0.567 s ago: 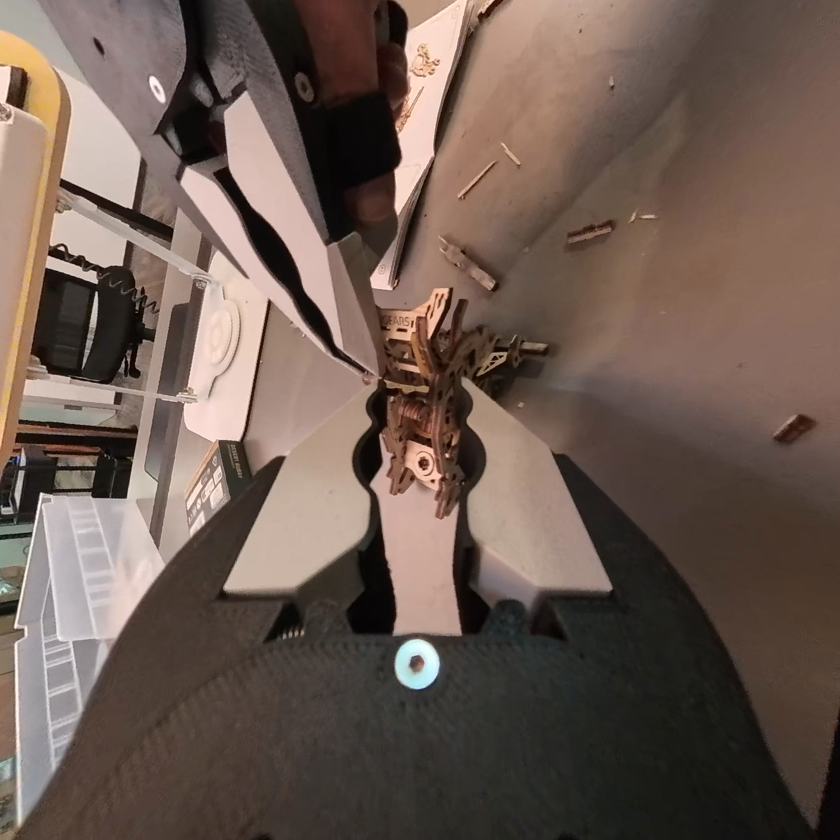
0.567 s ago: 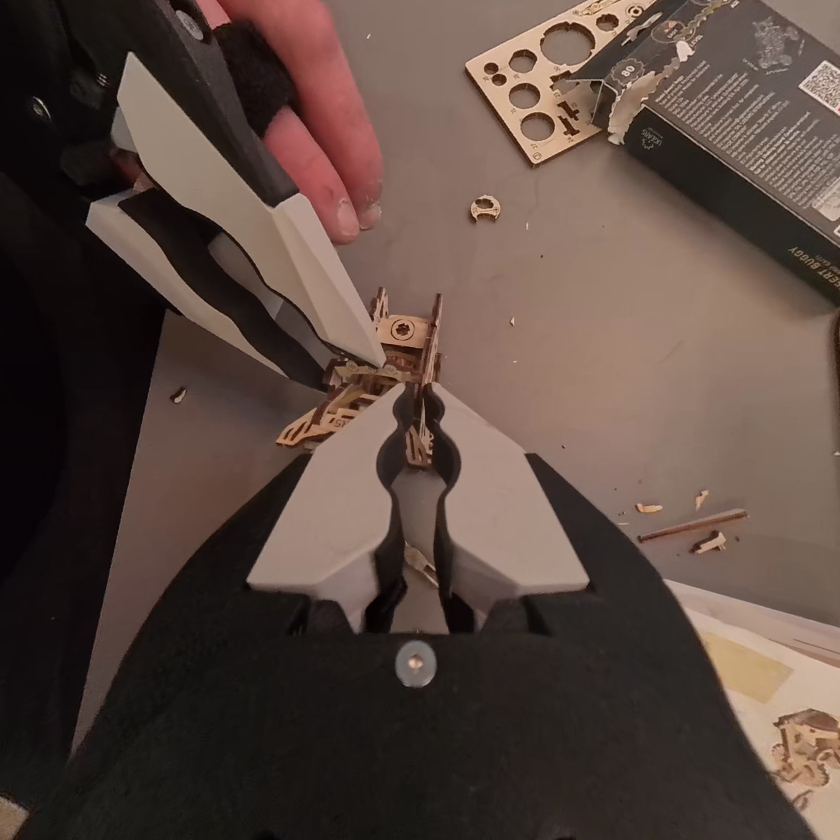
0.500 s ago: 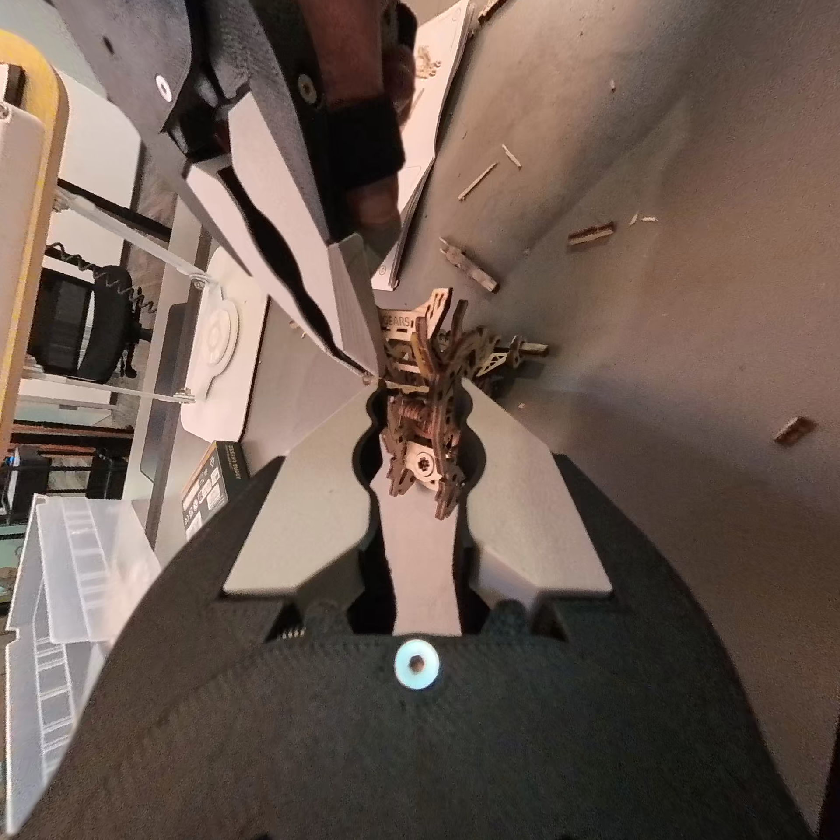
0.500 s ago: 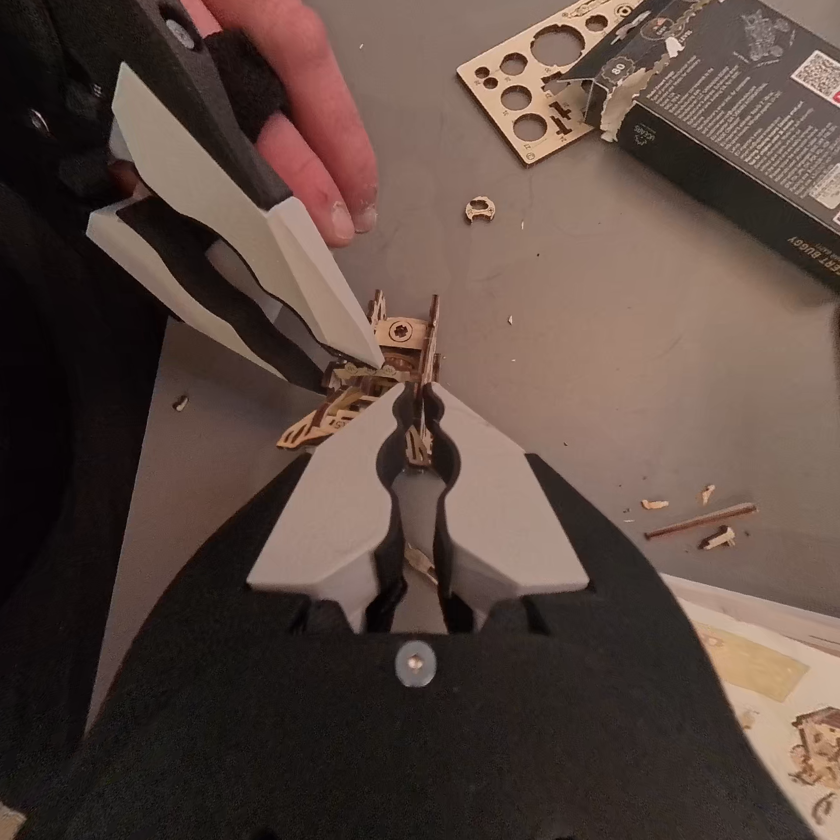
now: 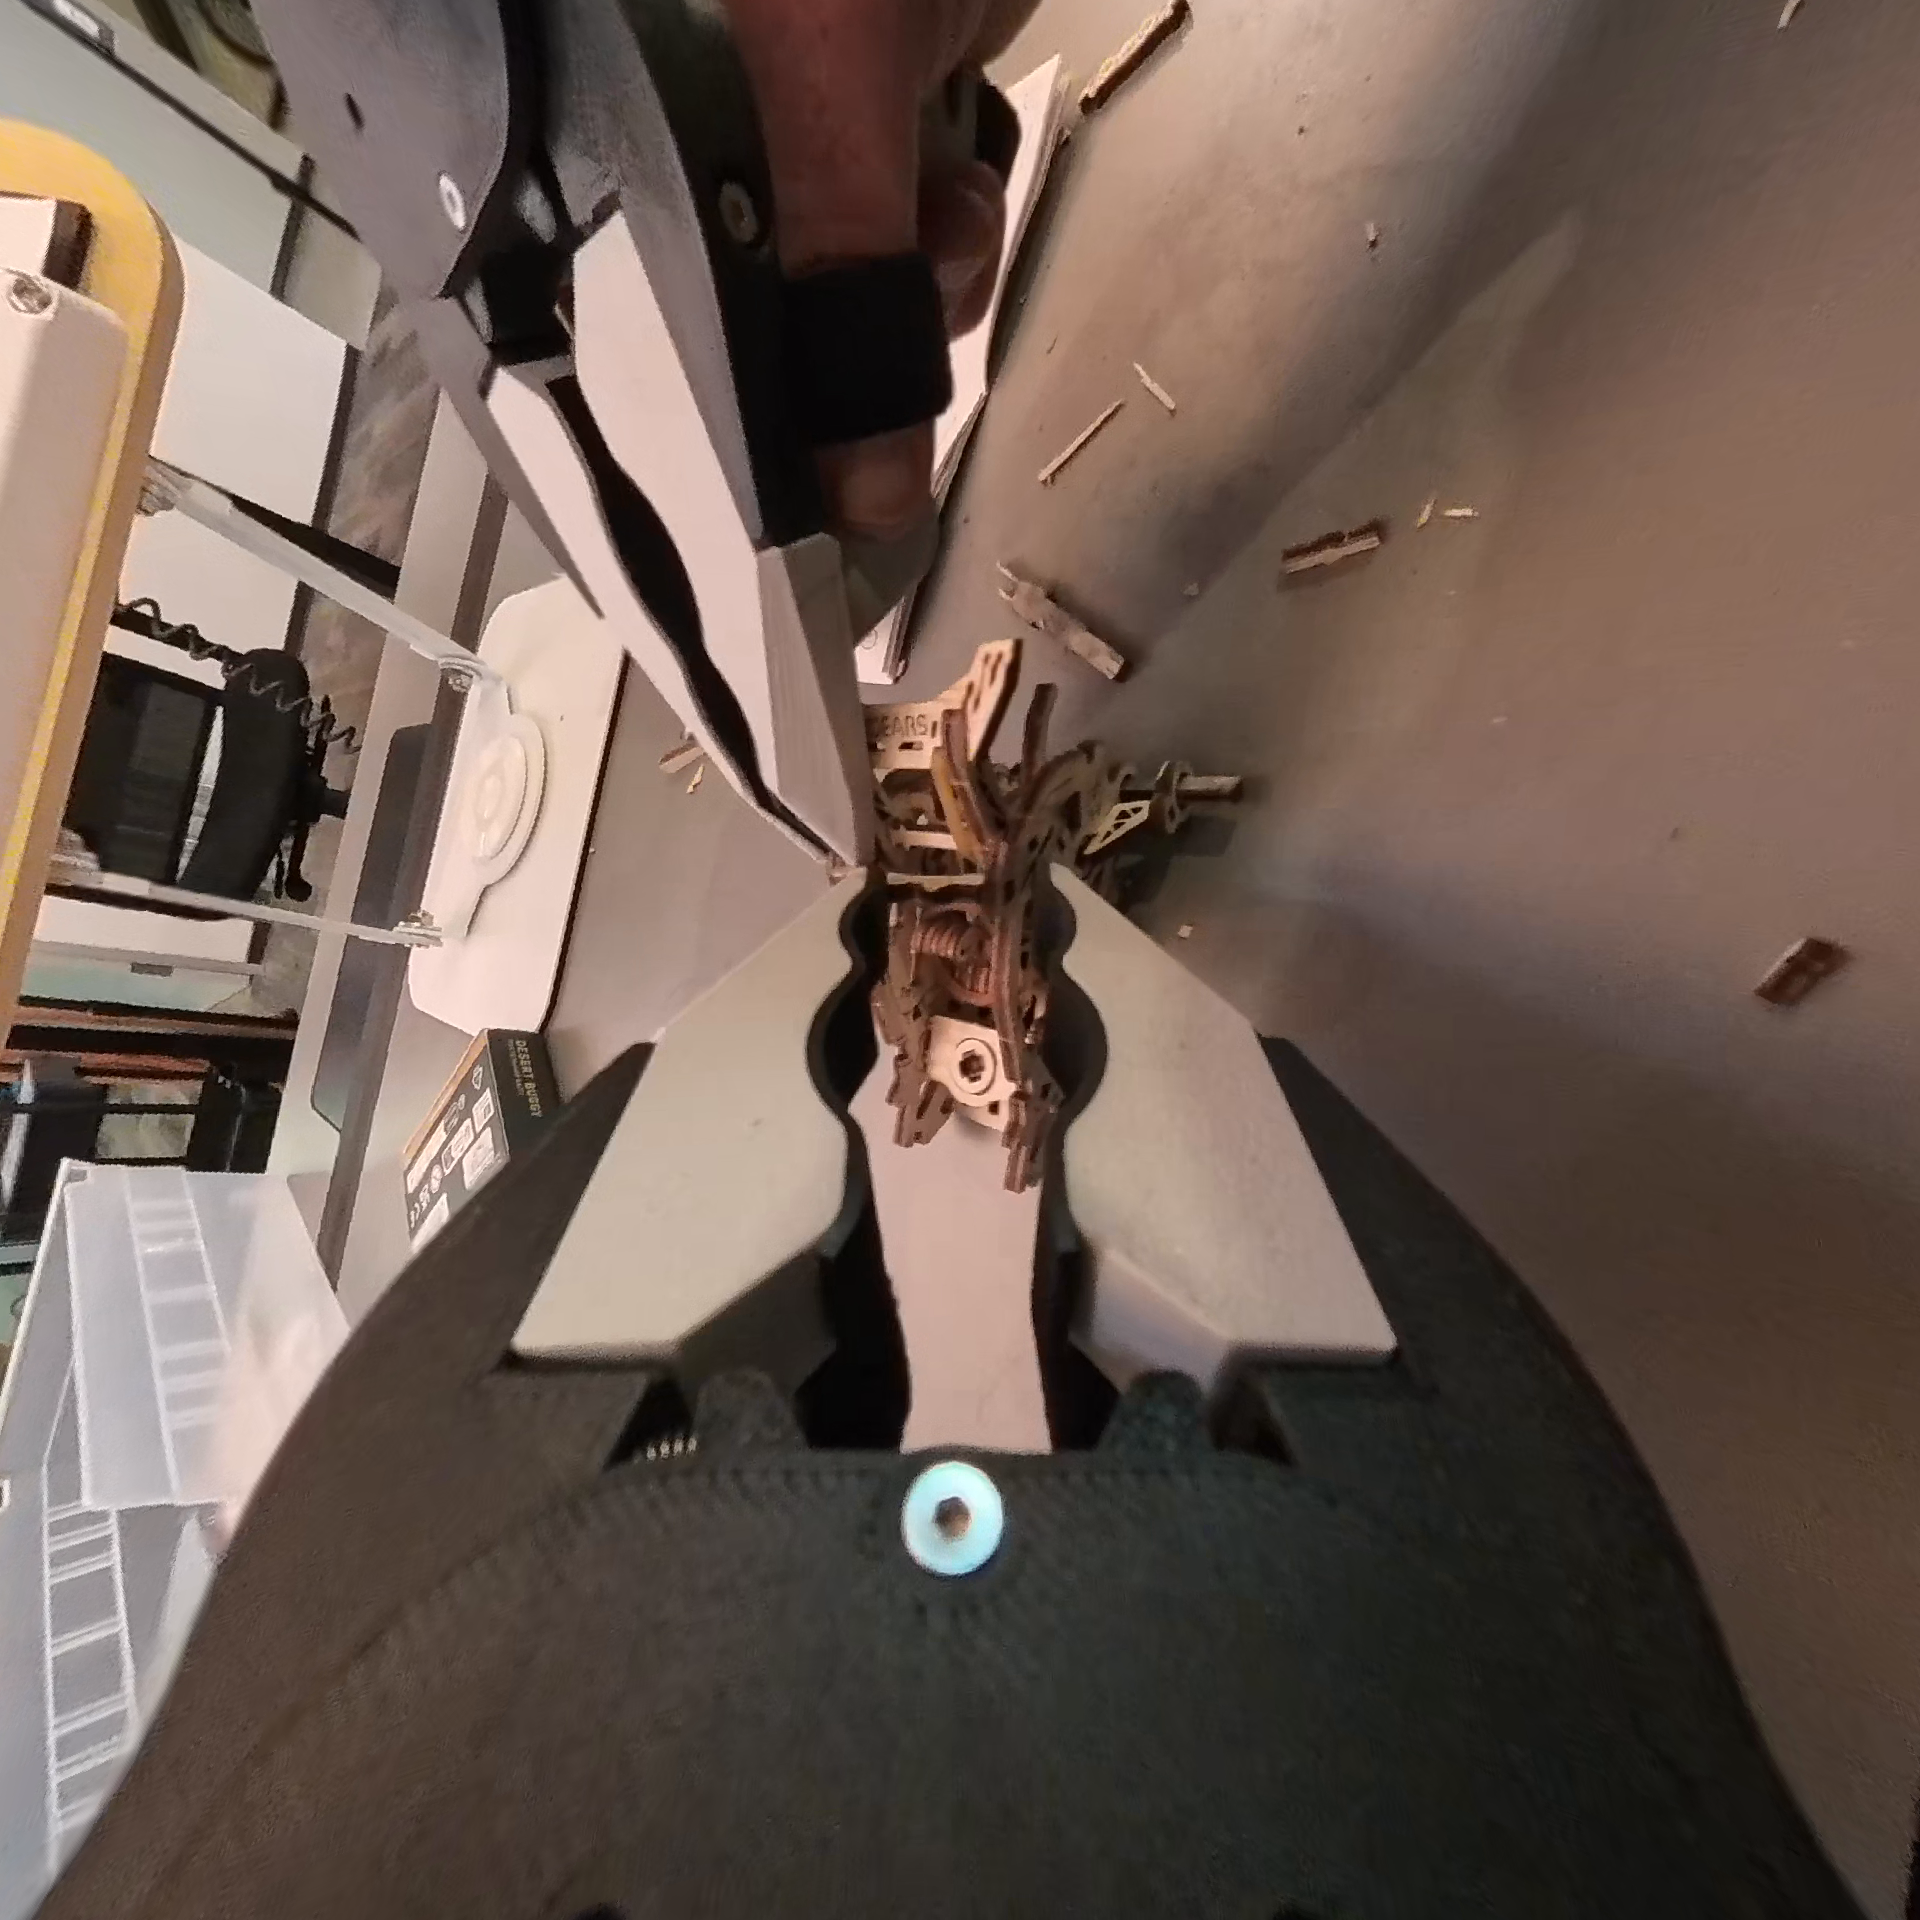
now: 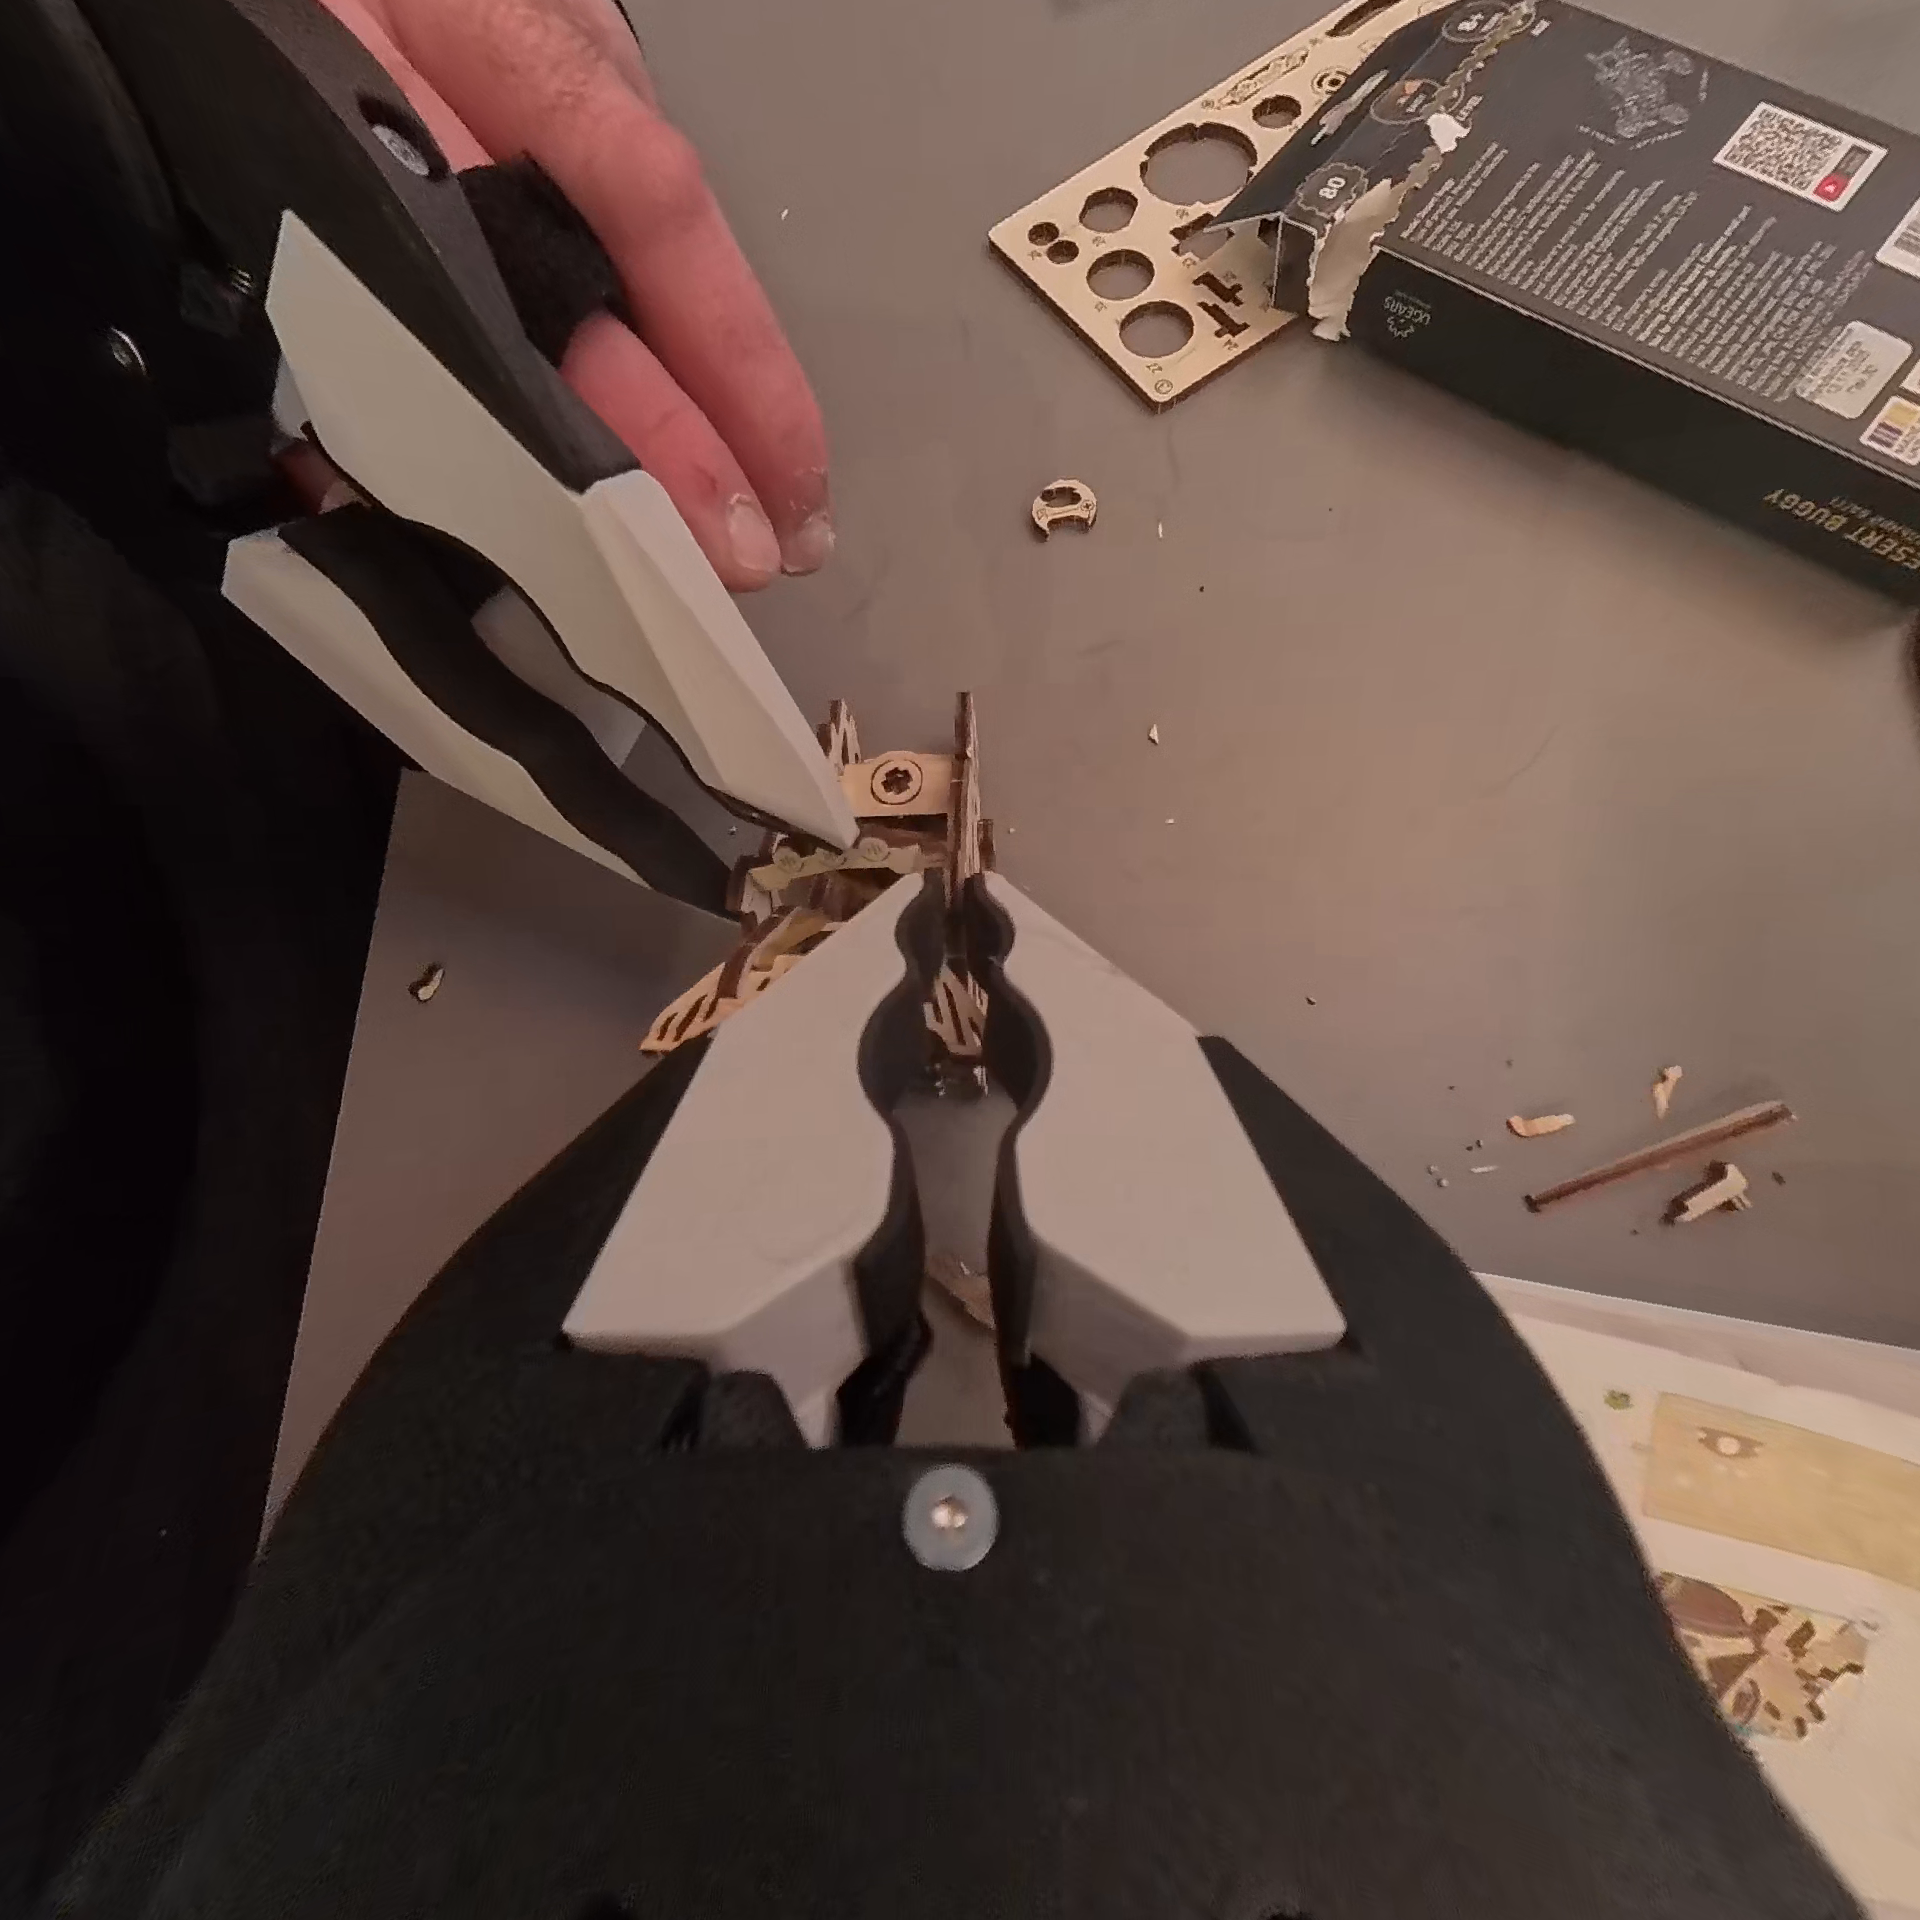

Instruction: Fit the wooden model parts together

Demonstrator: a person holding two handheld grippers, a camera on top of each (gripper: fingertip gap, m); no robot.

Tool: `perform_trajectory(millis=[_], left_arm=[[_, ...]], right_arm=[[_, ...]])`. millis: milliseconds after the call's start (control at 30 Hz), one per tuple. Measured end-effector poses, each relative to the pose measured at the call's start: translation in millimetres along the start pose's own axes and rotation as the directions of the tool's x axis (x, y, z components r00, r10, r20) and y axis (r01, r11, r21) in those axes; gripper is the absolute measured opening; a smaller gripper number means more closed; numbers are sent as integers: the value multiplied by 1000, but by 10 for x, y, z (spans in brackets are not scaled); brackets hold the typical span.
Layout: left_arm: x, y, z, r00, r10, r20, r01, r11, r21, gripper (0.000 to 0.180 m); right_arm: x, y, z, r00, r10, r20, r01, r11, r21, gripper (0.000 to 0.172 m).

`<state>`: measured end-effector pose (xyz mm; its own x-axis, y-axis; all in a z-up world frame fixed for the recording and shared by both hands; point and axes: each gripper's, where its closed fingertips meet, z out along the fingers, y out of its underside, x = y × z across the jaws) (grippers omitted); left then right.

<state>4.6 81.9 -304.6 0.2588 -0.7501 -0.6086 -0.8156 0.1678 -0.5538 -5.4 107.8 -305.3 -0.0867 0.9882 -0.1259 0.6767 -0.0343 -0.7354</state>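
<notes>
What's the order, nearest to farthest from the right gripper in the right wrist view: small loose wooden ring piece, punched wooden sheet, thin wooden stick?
From the right gripper:
1. Small loose wooden ring piece, just ahead, slightly right.
2. Thin wooden stick, right, near side.
3. Punched wooden sheet, far ahead, by the black box.

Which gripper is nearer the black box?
Right. In its view the right gripper has the black box just ahead-right; the left gripper is farther across.

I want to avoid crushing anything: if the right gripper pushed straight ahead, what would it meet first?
The right gripper is already shut on the wooden model; beyond lies bare grey table, though depth is unclear.
</notes>
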Motion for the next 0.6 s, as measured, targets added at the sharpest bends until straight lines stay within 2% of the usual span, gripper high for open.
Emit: perform_trajectory(millis=[33,600], left_arm=[[-1,-1,-1,1000,-8,-4,8,1000,5,25],[10,-17,-16,1000,-1,-18,3,997,78,24]], right_arm=[[0,-1,1,1000,0,-3,0,1000,3,0],[-8,-12,4,1000,29,7,-29,998,59,1]])
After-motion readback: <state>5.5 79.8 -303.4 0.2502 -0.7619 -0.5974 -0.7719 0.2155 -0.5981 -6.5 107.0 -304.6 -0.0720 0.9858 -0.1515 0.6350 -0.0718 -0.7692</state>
